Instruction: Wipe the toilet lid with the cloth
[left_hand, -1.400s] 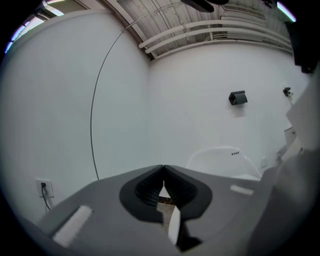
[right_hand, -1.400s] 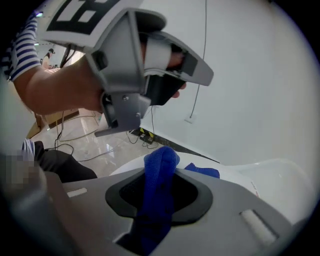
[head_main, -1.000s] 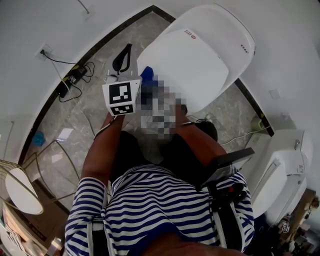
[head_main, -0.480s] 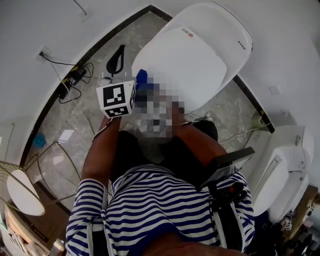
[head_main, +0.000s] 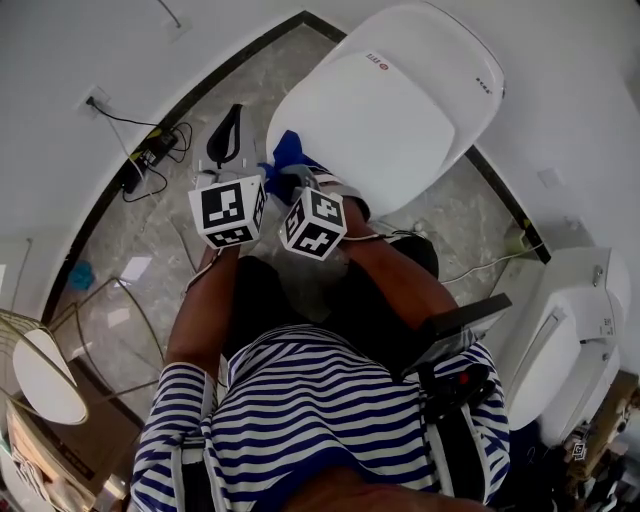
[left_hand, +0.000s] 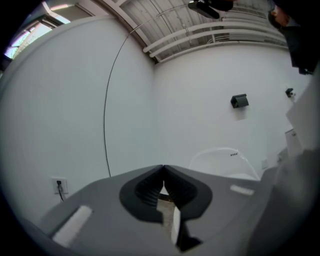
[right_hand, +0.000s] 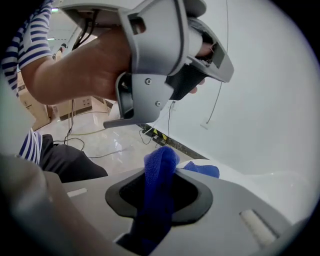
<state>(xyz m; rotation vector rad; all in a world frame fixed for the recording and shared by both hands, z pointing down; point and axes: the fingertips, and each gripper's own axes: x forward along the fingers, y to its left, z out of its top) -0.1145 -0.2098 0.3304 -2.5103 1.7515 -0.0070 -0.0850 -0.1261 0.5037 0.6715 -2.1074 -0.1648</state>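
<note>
White glossy closed toilet lid fills the upper centre of the head view. Person in a blue-and-white striped shirt faces it. Left claw is off the lid's near-left edge, tips pressed together, nothing between. Right claw is clamped on the blue terry cloth, which lies at the lid's near edge.

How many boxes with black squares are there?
2. The left marker cube sits at middle left; the right marker cube is just beside it. No others show.
</note>
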